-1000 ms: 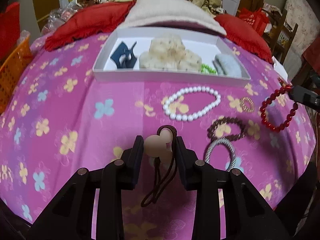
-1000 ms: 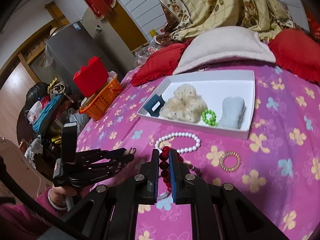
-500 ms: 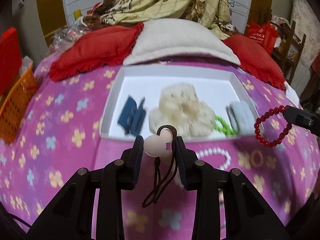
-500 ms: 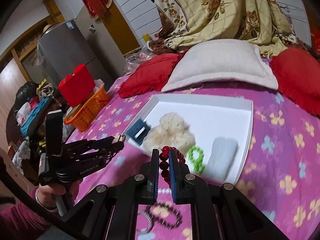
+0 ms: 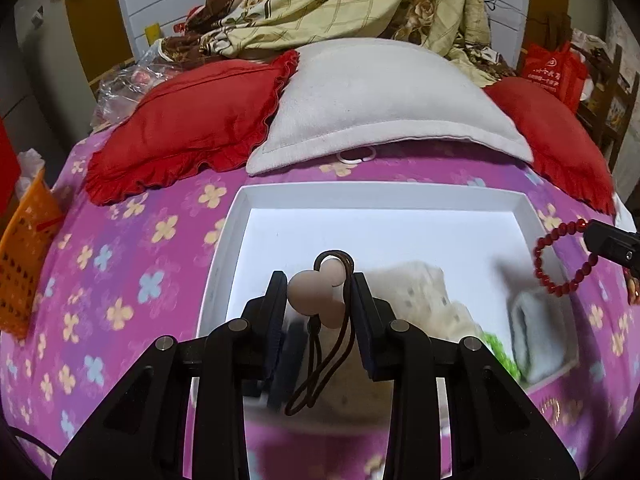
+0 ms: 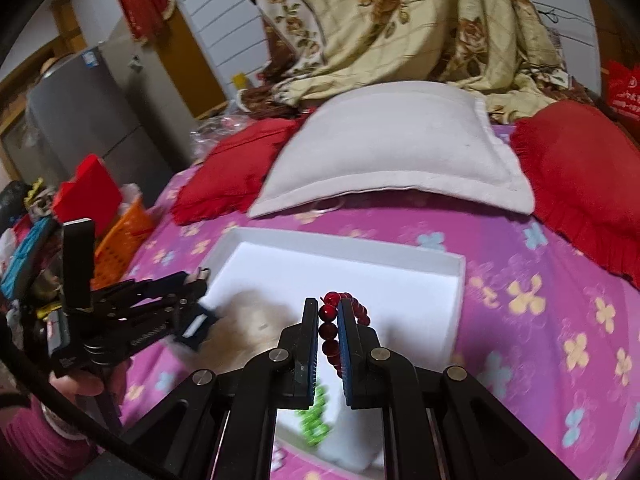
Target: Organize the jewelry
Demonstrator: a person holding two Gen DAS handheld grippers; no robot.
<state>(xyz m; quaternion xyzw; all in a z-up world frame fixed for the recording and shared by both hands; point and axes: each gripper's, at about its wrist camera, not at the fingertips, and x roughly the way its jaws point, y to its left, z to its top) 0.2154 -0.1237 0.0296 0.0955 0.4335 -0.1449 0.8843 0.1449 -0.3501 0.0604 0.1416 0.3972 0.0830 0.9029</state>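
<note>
From the left wrist view, the left gripper [image 5: 320, 296] stands part-way closed on a hair tie made of pale pinkish round beads on a dark brown elastic cord [image 5: 318, 296]; the pads pinch the beads, so the loop of cord hangs free below and cannot snag. It hangs over the near left part of a shallow white rectangular cardboard tray [image 5: 240, 200], which lies on a bed covered in a pink flowered sheet [image 5: 120, 264], probably so that the tie can be let go inside the walls. Blurred in the tray's near half lie a cream fluffy scrunchie [image 5: 416, 292], a pale grey-blue folded piece [image 5: 536, 320] and green beads [image 5: 496, 350]. At the tray's right edge a bracelet of glossy red round beads [image 5: 560, 260] dangles from the other tool. From the right wrist view, the right gripper [image 6: 329, 314] is clamped narrow on that bracelet, above the tray's near middle, so the bracelet too looks bound for the tray's bare far half
</note>
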